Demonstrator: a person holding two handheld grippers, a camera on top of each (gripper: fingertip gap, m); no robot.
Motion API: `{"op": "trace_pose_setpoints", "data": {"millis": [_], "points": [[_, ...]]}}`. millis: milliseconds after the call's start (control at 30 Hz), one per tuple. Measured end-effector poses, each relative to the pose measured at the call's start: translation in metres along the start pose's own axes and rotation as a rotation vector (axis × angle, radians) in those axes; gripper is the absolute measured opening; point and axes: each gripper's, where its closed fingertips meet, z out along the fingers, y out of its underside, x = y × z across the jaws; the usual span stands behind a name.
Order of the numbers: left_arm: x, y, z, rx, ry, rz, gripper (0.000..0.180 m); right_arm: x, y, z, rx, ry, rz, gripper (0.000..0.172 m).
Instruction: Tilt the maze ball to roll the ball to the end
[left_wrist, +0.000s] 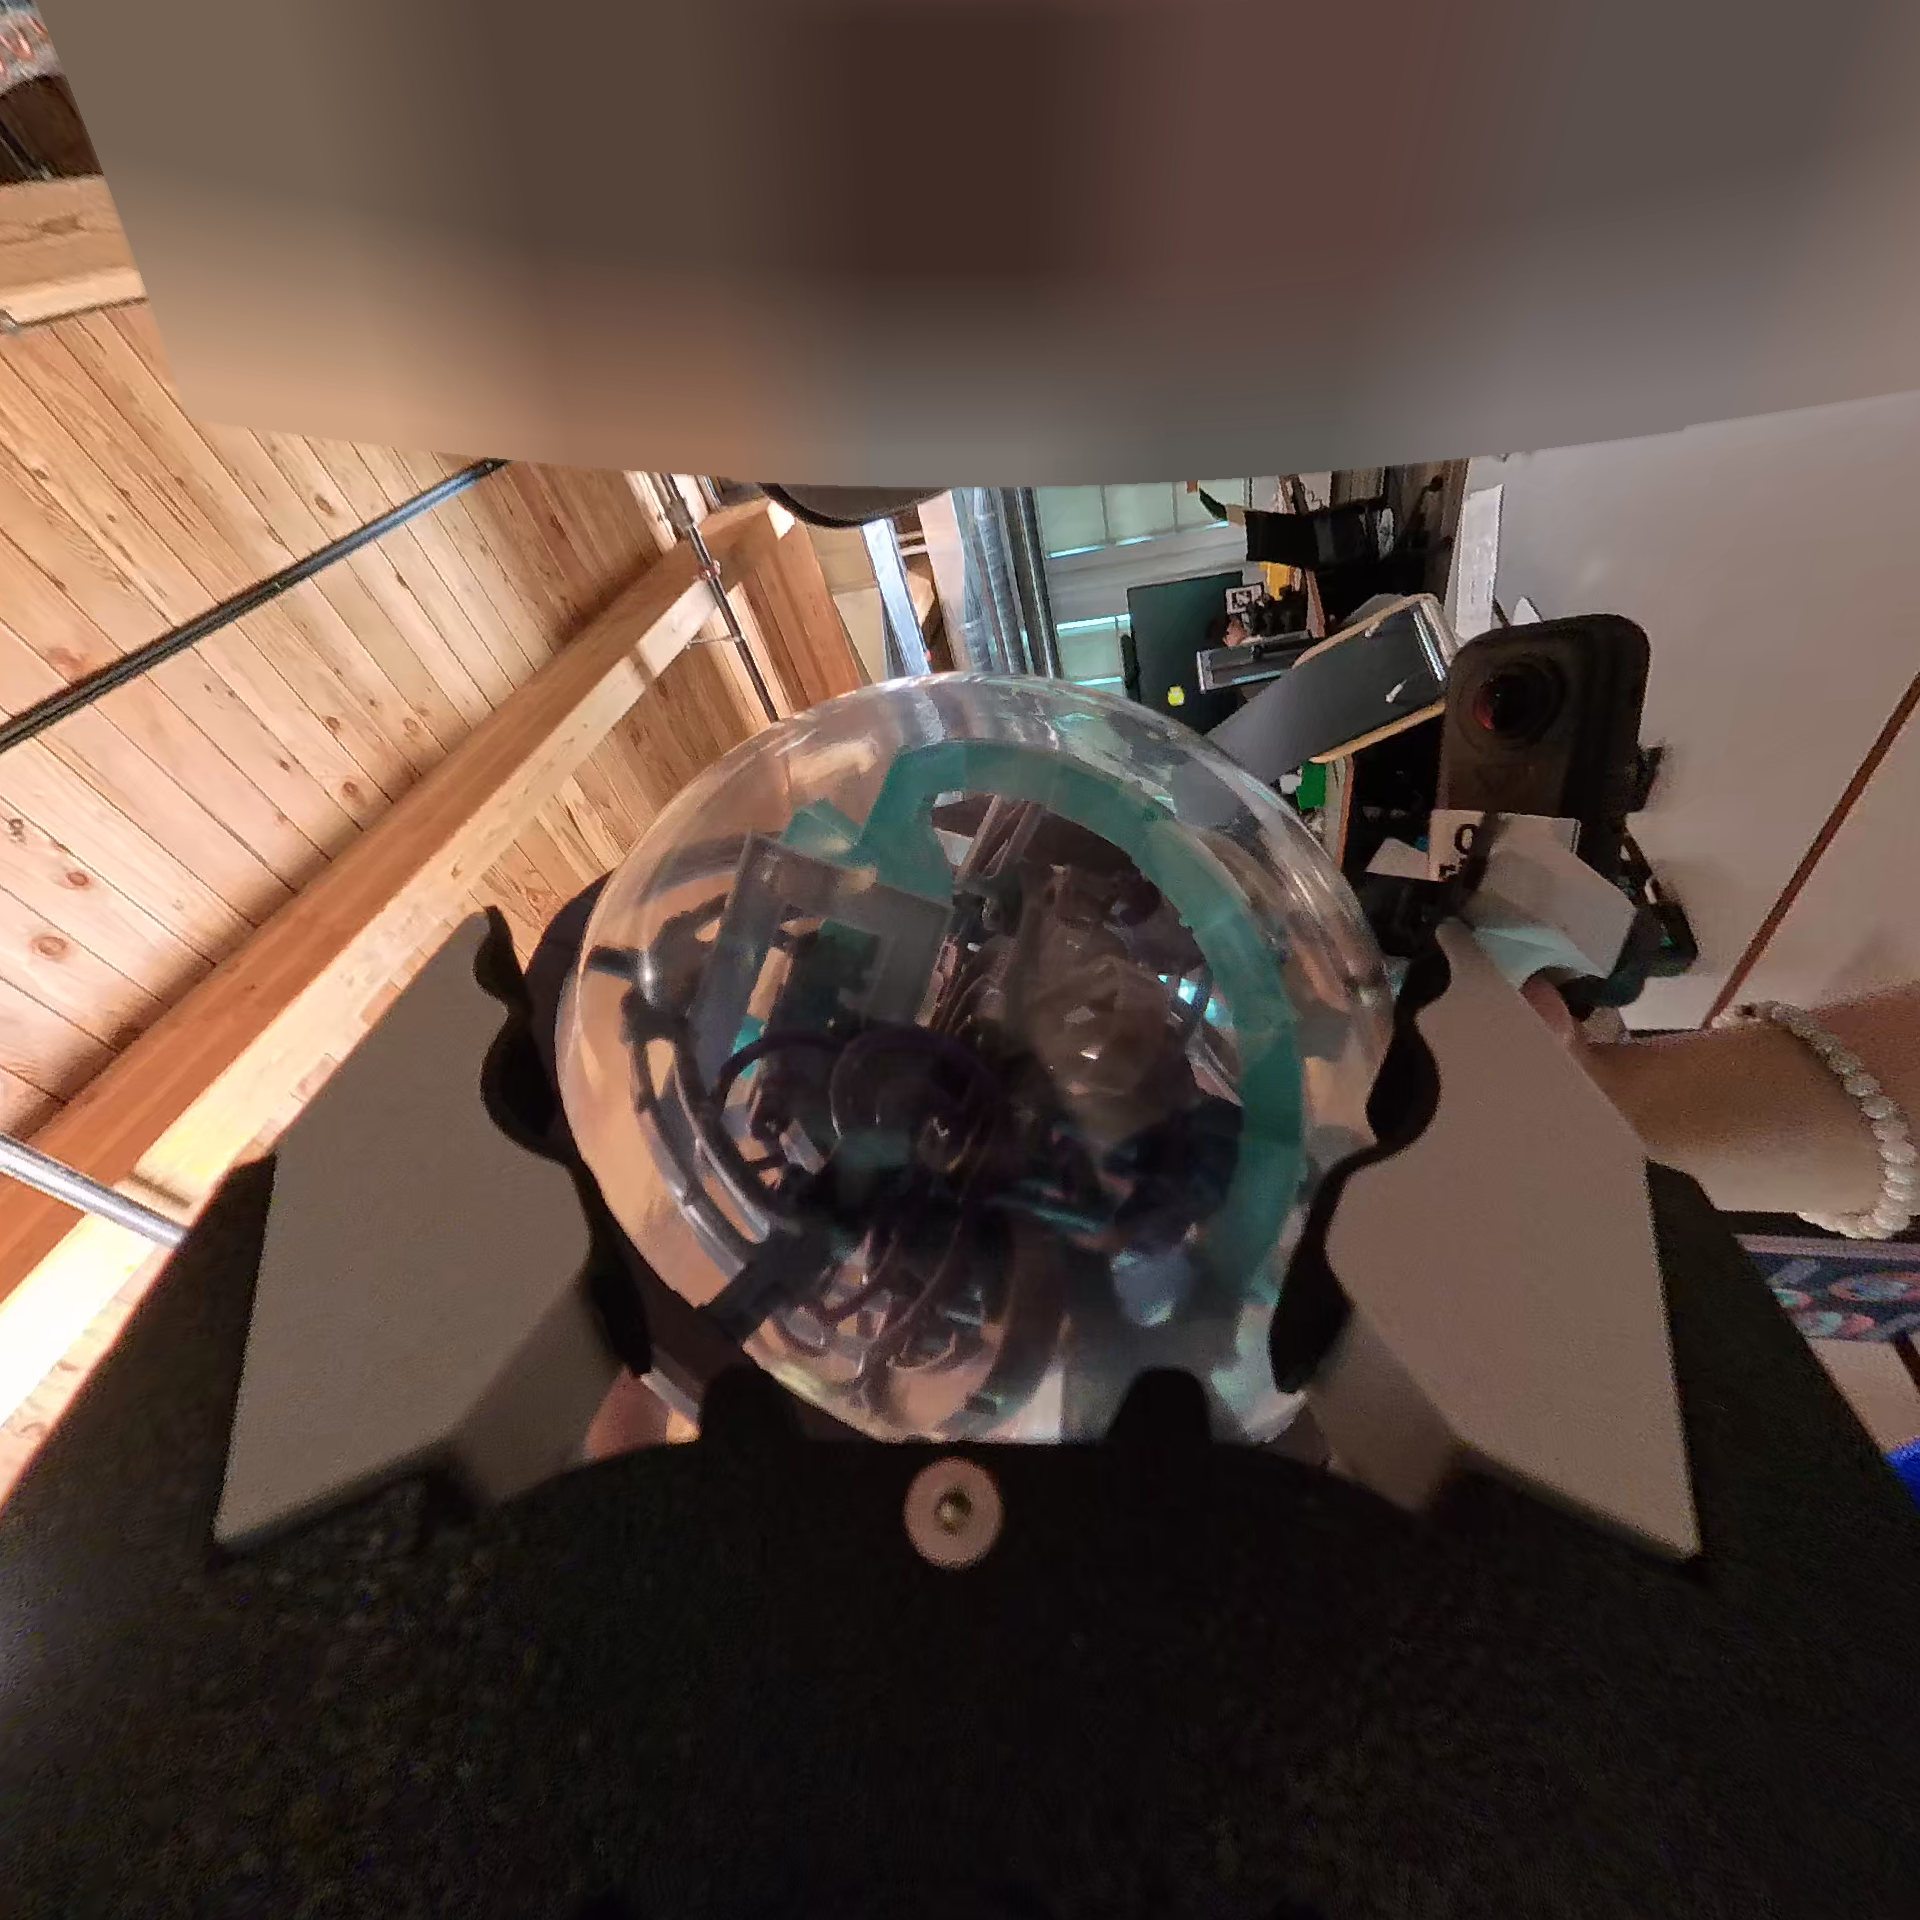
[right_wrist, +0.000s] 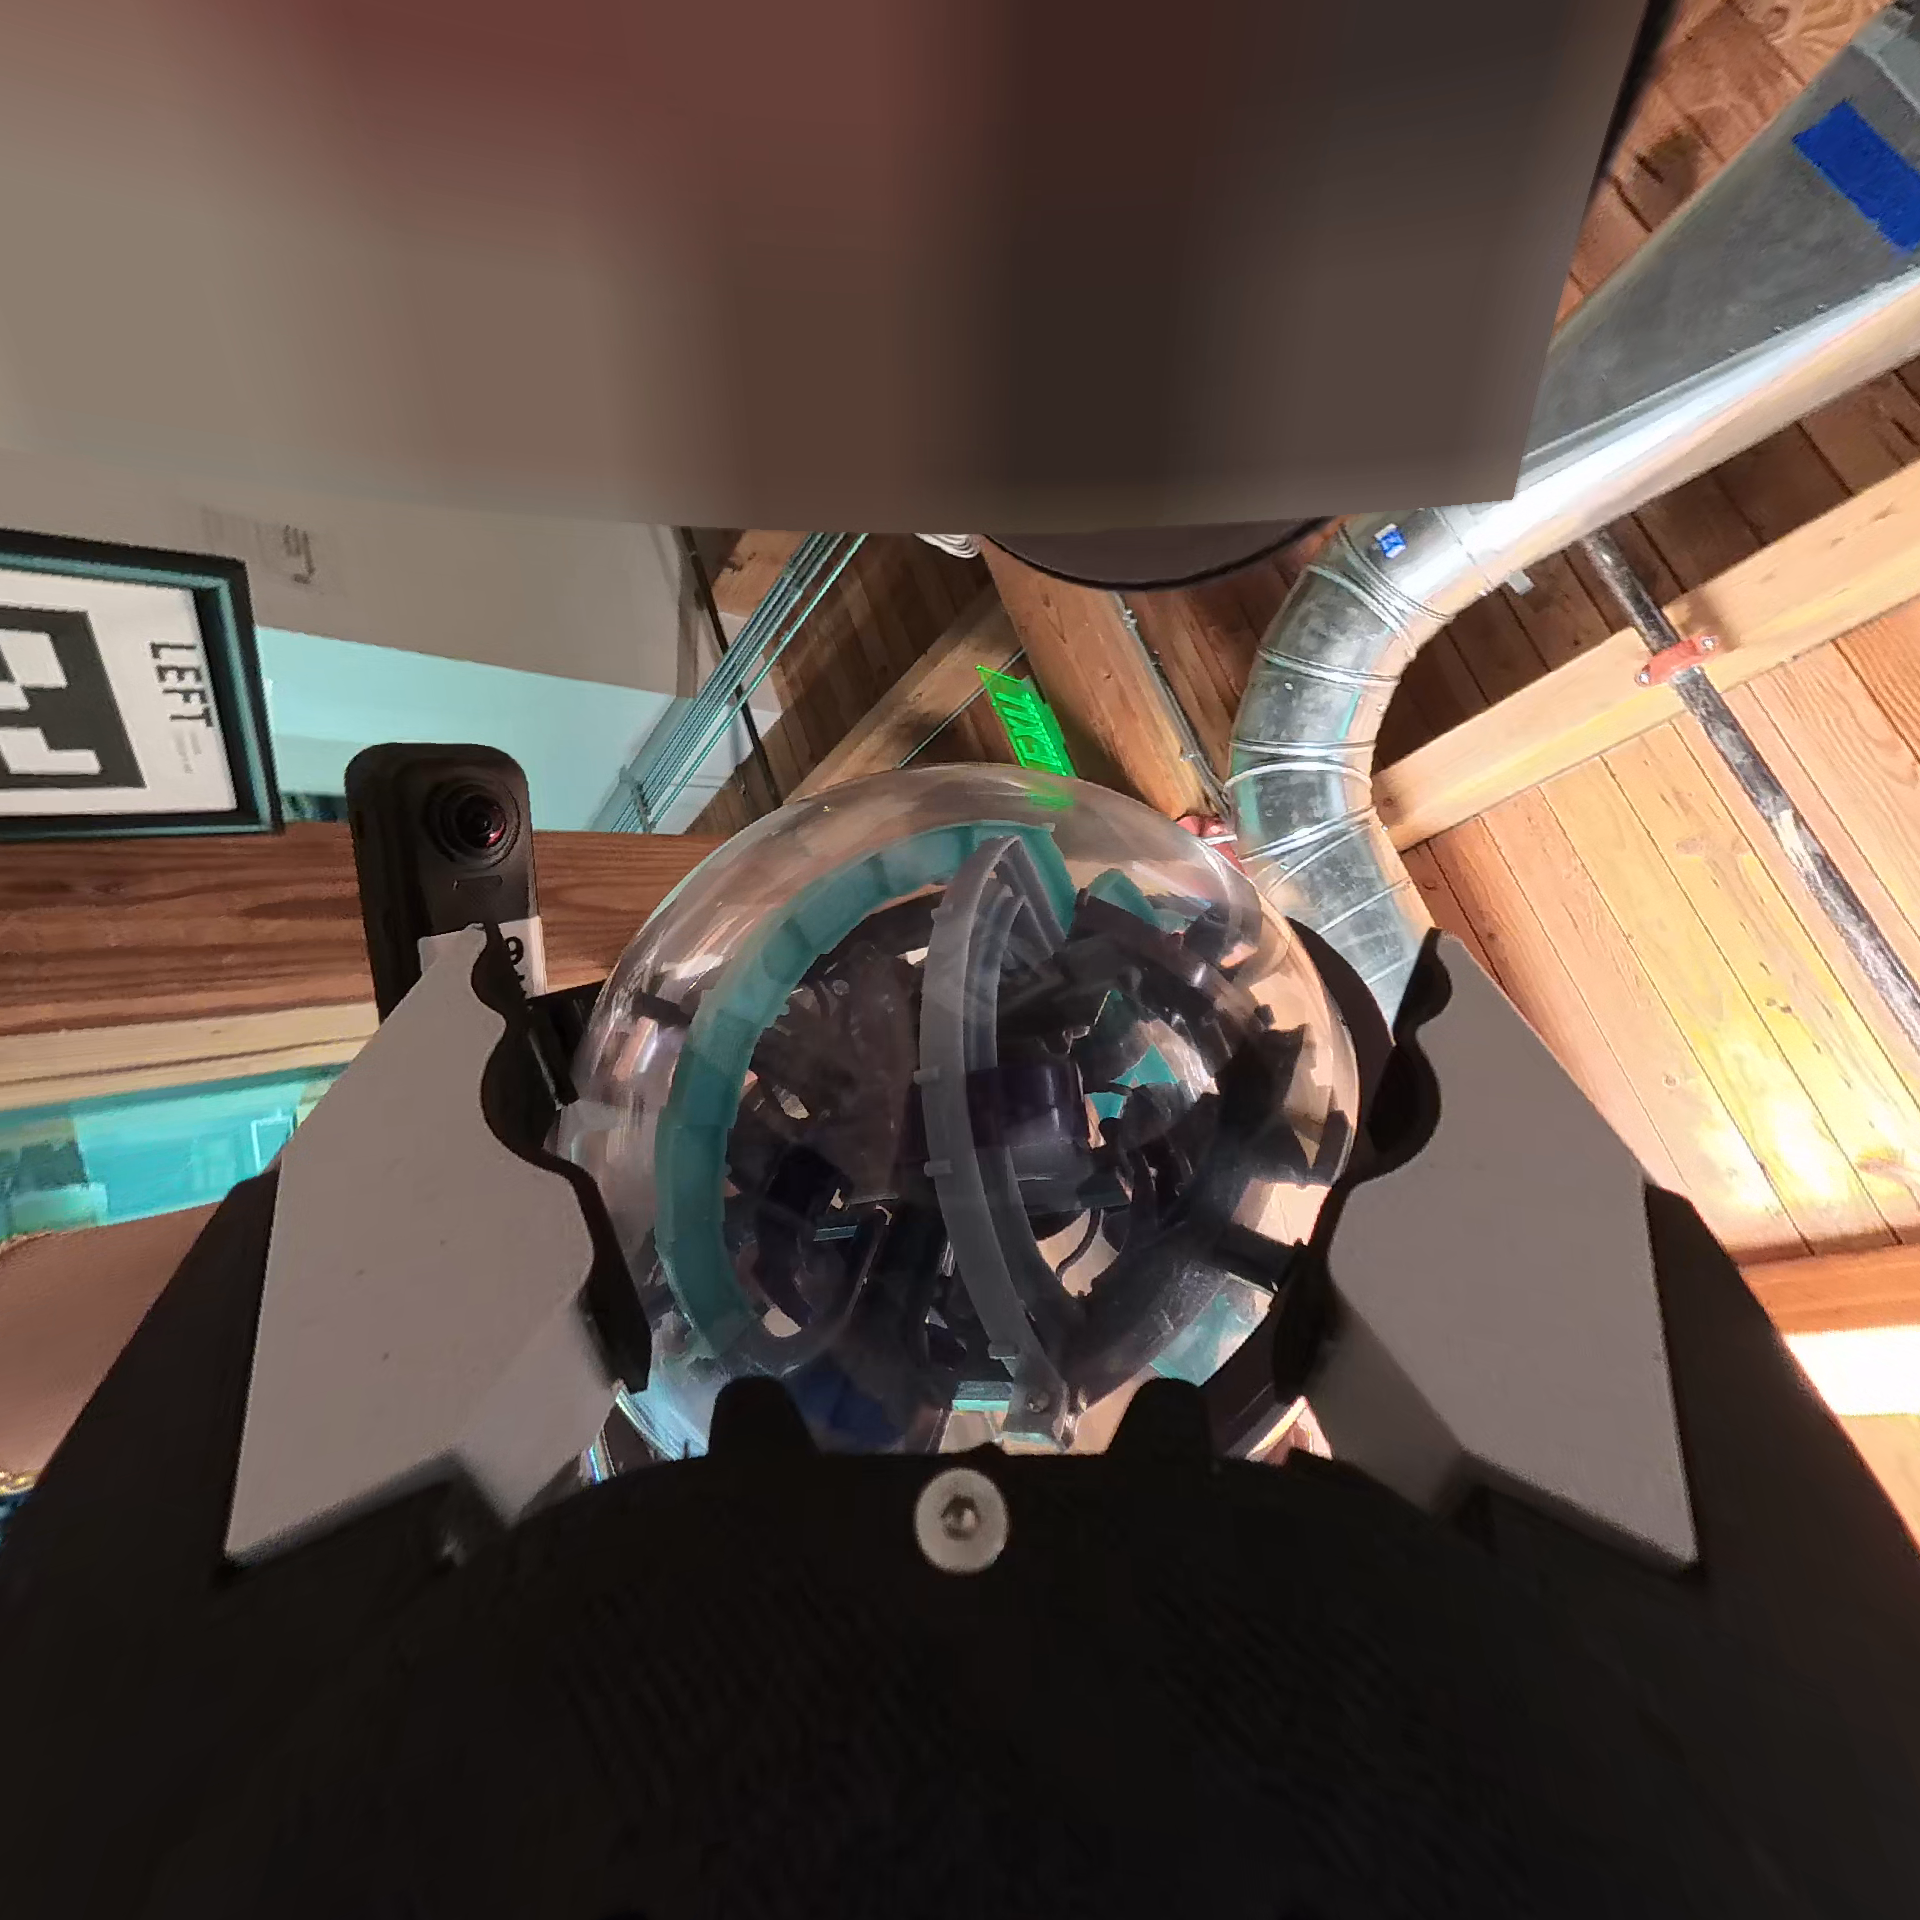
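Overhead runs a ceiling of wooden planks (left_wrist: 260, 623) and beams, with a silver duct (right_wrist: 1320, 790) bending across it on my right side; both my tools point upward at it. Between them sits the maze ball (left_wrist: 966, 1039), a clear sphere packed with teal, grey and dark purple tracks, lifted well up in the air. My left gripper (left_wrist: 961, 956) stands wide, its black wavy pads (left_wrist: 509, 1039) lying along the ball's flanks; the shell fills the whole span, so I take it as clamped there. My right gripper (right_wrist: 961, 987) is spread just as far, pads (right_wrist: 520, 1070) against the same ball (right_wrist: 956, 1091) from the opposite side — so it is carried by both tools at once. Off to the side of each view stands the other tool's black camera (left_wrist: 1538, 717), (right_wrist: 447, 831), and my wrist with a beaded bracelet (left_wrist: 1860, 1122) shows at the right edge of the left view. Hard to make out: the small ball inside — lost among tracks and glare; the ball's underside is cut off by each tool's black body; a blurred patch covers the top of both views.
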Motion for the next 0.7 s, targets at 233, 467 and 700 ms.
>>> {"op": "trace_pose_setpoints", "data": {"millis": [233,467,700], "points": [[0.003,0.007,0.008,-0.072,0.039,-0.014,0.156,0.007,0.001,-0.008,0.019,0.055,0.044,0.157],[0.013,0.014,0.016,-0.143,0.091,-0.05,0.155,0.011,0.002,-0.021,0.044,0.155,0.102,0.157],[0.018,0.023,0.017,-0.196,0.122,-0.072,0.155,0.01,0.008,-0.029,0.052,0.202,0.141,0.157]]}}
